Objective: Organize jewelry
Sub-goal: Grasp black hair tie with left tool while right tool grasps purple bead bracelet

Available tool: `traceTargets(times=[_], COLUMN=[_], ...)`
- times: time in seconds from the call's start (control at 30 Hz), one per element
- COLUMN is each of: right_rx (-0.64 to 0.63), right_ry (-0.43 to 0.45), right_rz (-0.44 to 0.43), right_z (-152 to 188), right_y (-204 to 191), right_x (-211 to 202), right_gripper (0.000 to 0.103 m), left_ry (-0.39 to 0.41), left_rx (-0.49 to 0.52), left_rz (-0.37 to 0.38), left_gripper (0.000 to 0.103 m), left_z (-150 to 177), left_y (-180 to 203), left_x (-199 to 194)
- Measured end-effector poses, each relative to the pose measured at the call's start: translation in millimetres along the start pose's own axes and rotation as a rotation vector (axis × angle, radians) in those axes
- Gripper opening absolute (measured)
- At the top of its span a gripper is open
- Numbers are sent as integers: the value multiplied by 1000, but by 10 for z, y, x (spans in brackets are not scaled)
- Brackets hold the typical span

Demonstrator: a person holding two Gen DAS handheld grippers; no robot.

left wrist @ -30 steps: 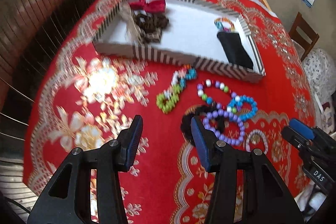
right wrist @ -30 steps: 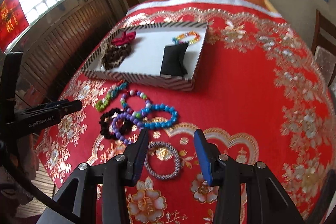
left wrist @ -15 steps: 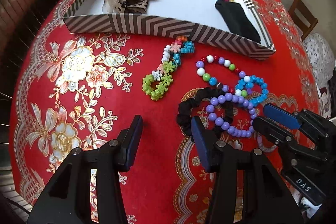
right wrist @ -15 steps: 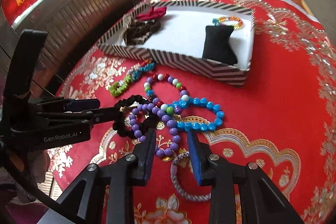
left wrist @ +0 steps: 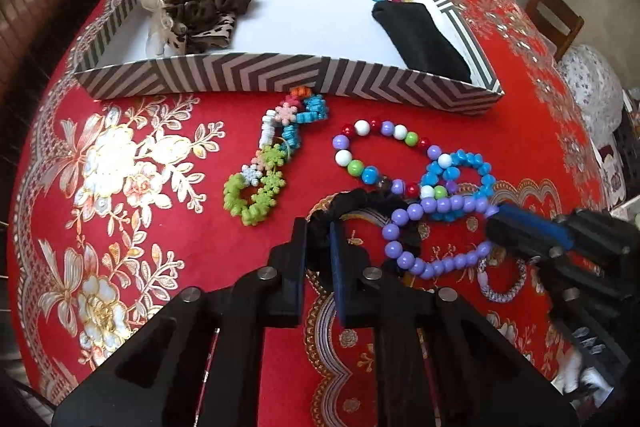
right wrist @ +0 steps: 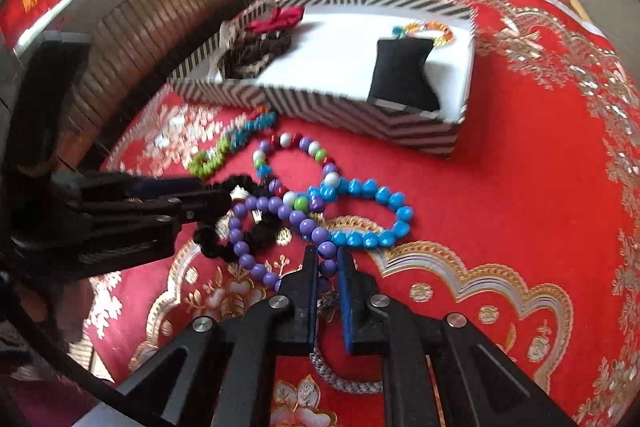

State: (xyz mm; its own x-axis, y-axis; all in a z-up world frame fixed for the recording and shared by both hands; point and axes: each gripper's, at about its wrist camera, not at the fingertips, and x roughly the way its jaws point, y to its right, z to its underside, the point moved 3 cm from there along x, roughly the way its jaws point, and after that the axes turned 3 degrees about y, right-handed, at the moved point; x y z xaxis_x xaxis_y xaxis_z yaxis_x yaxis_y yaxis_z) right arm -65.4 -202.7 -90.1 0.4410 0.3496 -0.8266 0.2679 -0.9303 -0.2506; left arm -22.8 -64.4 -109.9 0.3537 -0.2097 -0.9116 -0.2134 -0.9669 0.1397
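A tangle of loose pieces is seen on the red cloth point(left wrist: 168, 243) just in front of the chevron-striped box point(left wrist: 224, 77): a black scrunchie point(left wrist: 352, 201) is pinched by the closing left gripper point(left wrist: 318, 227), while the purple bead bracelet point(right wrist: 280, 211) is clamped in the right gripper point(right wrist: 327, 259), whose jaws are drawn together. The pickup step is judged to be in hand. Careful lifting is called for next, since scrunchie and bracelet are interlaced and could drag the blue bead bracelet point(right wrist: 372, 215) along.

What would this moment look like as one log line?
left gripper: jaws closing on black scrunchie | right gripper: shut on silver woven bracelet | both items on red cloth
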Motion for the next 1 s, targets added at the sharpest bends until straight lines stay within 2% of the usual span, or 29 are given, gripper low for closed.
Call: traceTargets(times=[0.1, 0.27, 0.73, 1.0], right_rx=[-4, -5, -55, -83], right_ry=[45, 108, 206, 223], right_rz=[1, -1, 9, 22], right_z=[-86, -256, -731, -961], right_y=[-20, -31, -89, -168], right_x=[-170, -419, -706, -703], right_gripper=[9, 9, 8, 8], left_ry=[-21, 23, 197, 224], left_rx=[-47, -70, -66, -57], left_rz=[55, 74, 24, 5], left_gripper=[7, 7, 7, 7], left_z=[-7, -82, -569, -798], left_y=[-46, -90, -256, -315], left_x=[-36, -270, -910, -947])
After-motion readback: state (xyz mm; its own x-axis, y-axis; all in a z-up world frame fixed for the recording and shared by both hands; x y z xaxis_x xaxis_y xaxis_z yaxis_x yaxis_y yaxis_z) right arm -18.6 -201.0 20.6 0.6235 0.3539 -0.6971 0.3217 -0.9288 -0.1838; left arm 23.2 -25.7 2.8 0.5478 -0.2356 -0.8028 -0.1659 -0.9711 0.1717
